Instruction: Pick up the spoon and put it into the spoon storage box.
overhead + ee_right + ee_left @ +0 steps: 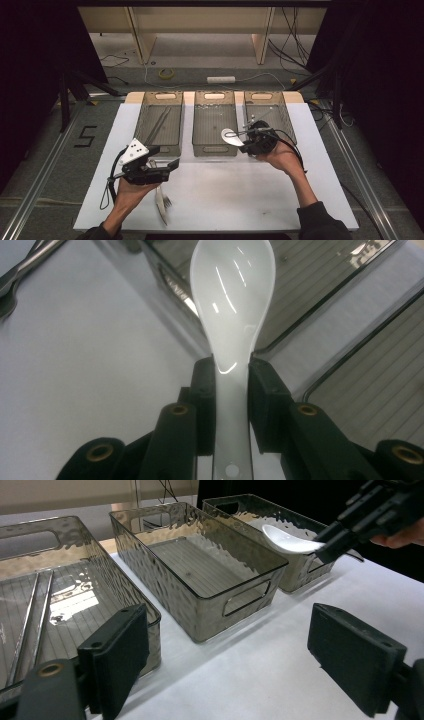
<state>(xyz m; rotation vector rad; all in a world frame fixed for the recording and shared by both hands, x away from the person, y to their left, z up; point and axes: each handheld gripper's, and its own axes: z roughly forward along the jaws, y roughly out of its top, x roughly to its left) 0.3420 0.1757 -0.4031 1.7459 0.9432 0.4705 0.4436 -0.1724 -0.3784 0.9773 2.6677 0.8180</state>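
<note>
A white ceramic spoon (230, 136) (287, 539) (232, 300) is held by its handle in my right gripper (242, 137) (232, 385), whose jaws are shut on it. The spoon's bowl hangs in the air over the near right corner of the middle smoky bin (214, 150) (200, 625). My left gripper (162, 157) (235, 655) is open and holds nothing. It hovers low over the white table (240, 195) in front of the left bin (145, 112). Just below it on the table lies a metal fork (162, 200).
Three clear smoky bins stand side by side at the back of the table. The left one holds long metal chopsticks (159, 125) (30, 615). The right bin (287, 120) stands behind my right hand. Beyond the table are cables and a power strip (221, 79) on the floor.
</note>
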